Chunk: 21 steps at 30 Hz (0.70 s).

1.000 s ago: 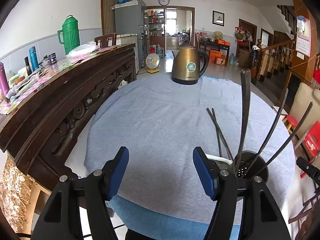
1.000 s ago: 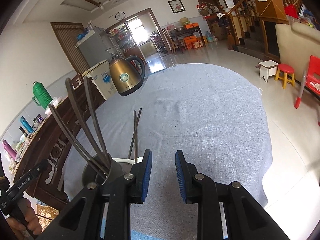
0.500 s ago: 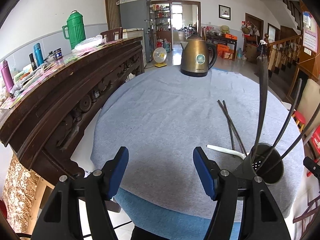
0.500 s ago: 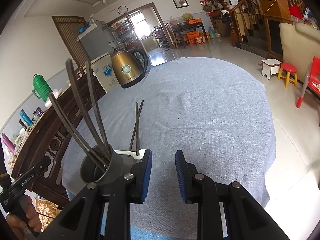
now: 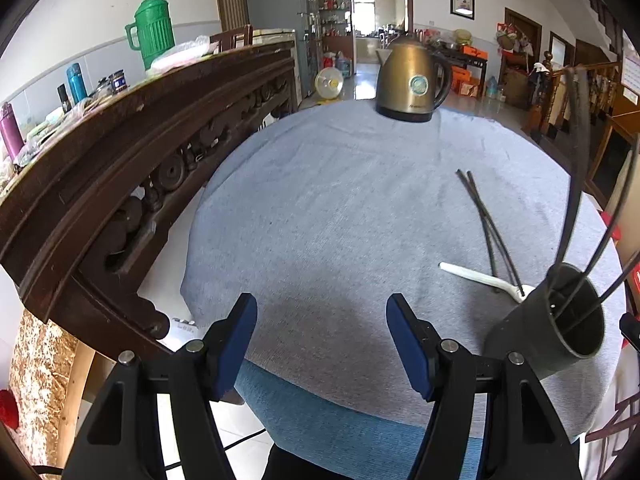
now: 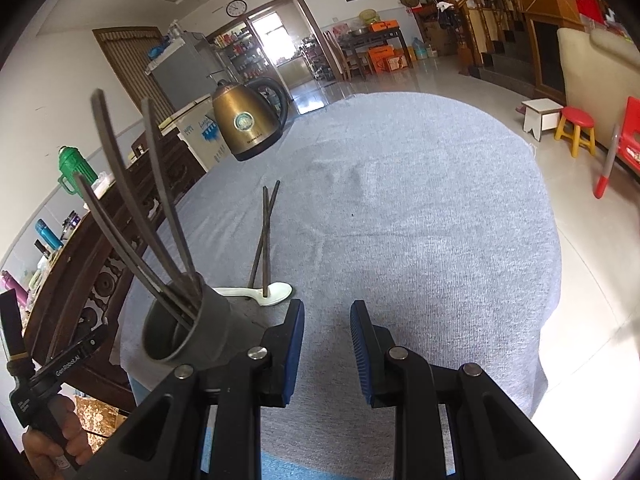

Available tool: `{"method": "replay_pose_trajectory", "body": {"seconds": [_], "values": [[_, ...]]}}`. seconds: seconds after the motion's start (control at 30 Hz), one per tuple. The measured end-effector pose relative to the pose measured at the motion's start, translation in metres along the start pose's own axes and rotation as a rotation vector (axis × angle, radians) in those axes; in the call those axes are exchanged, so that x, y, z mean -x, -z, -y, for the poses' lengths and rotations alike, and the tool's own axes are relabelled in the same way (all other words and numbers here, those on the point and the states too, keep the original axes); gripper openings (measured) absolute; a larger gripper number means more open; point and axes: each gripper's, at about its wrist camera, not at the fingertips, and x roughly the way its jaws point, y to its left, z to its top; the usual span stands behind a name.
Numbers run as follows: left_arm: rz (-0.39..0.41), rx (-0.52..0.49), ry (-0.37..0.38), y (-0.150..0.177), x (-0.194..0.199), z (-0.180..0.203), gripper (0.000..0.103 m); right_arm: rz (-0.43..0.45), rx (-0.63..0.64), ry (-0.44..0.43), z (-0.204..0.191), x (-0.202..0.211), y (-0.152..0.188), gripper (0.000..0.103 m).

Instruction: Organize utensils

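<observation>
A dark utensil cup (image 5: 556,324) (image 6: 188,330) stands near the table's front edge with several long dark utensils leaning in it. A white spoon (image 5: 484,280) (image 6: 260,294) lies just behind the cup. Two dark chopsticks (image 5: 488,220) (image 6: 265,236) lie crossed on the grey cloth, their near ends over the spoon. My left gripper (image 5: 322,344) is open and empty, left of the cup above the front edge. My right gripper (image 6: 326,348) is open with a narrow gap, empty, just right of the cup.
A brass kettle (image 5: 412,76) (image 6: 246,120) stands at the table's far side. A carved dark wooden sideboard (image 5: 120,152) runs along the left with a green thermos (image 5: 154,30) and bottles. Stools (image 6: 576,128) and a sofa are to the right.
Both grippers have drawn back and up from the table, so the cup, spoon and chopsticks sit farther ahead. Neither gripper's opening has changed.
</observation>
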Motion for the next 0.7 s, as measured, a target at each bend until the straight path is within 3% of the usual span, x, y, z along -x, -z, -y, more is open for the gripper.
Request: {"method": "replay_pose_trajectory", "body": {"seconds": [0.7], "values": [[-0.107, -0.036, -0.071, 0.005, -0.048, 0.002, 0.068, -0.068, -0.096, -0.015, 0.035, -0.033, 0.000, 0.026]]}}
